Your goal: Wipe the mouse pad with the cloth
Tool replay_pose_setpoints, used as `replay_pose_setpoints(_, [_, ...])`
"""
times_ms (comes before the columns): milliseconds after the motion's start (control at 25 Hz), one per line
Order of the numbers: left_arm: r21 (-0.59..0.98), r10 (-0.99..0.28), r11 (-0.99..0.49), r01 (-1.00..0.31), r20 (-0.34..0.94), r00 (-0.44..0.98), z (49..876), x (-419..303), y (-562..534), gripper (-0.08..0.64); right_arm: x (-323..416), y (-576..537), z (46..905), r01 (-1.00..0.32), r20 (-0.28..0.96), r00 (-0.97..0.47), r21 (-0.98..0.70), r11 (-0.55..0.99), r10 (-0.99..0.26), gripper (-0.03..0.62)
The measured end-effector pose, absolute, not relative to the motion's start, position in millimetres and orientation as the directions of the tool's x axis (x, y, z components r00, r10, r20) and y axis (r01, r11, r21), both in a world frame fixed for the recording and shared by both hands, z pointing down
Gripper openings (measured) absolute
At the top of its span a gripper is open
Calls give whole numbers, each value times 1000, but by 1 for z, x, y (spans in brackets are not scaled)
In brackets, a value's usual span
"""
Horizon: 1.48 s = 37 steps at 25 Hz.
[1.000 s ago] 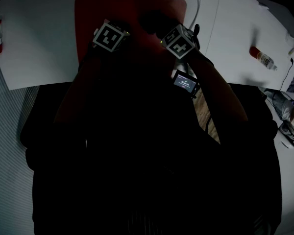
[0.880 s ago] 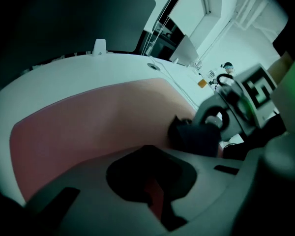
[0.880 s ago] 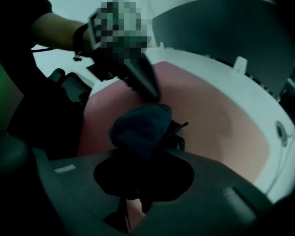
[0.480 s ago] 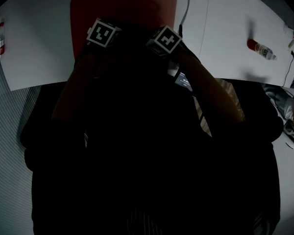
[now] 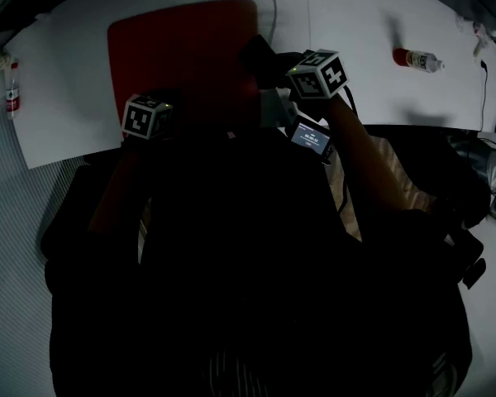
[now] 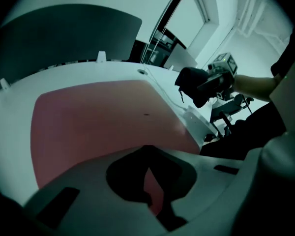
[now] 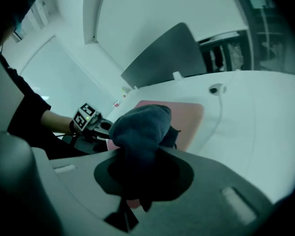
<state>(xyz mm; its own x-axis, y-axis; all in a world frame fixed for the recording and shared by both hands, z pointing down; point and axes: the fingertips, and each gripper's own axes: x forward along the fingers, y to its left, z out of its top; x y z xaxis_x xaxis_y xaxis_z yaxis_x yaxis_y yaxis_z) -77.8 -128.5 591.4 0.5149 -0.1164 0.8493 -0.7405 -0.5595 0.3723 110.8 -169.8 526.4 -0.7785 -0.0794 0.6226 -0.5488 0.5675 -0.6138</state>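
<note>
The left gripper, fingertips together with nothing between them, hangs over the near part of the red mouse pad on the white table. By the pad's right edge, the dark cloth is bunched and clamped in the right gripper.

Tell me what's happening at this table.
A person holds a gripper in each hand over a red mouse pad on a white table. The right gripper is shut on a dark cloth by the pad's right edge, and the cloth appears to be lifted clear of the surface. The left gripper hangs over the pad's near left part, its fingers together on nothing.
</note>
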Motion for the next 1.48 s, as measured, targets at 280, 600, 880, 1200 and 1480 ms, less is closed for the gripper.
replay_pose_setpoints(280, [532,-291,-450,-717,672,681,522,-39,-138,9,168,-152,498,-608,589,-777,-606,513,-224,64])
replay_pose_setpoints(600, [479,-403,-665,-573,416,815,362,39,-170,8,173,-156,374,-570,418,-819,-506,647,-394,63])
replay_pose_setpoints(880, [399,-413,-775,-489,266,871,260,68,-166,9,158,-156,280,-486,234,-874,-468,738,-426,63])
replay_pose_setpoints(1200, [356,-434,-792,-497,244,867,230,75,-165,8,149,-150,259,-458,227,-889,-408,790,-398,63])
replay_pose_setpoints(1480, [357,-435,-789,-500,250,865,229,77,-165,9,148,-150,261,-446,237,-894,-413,794,-379,63])
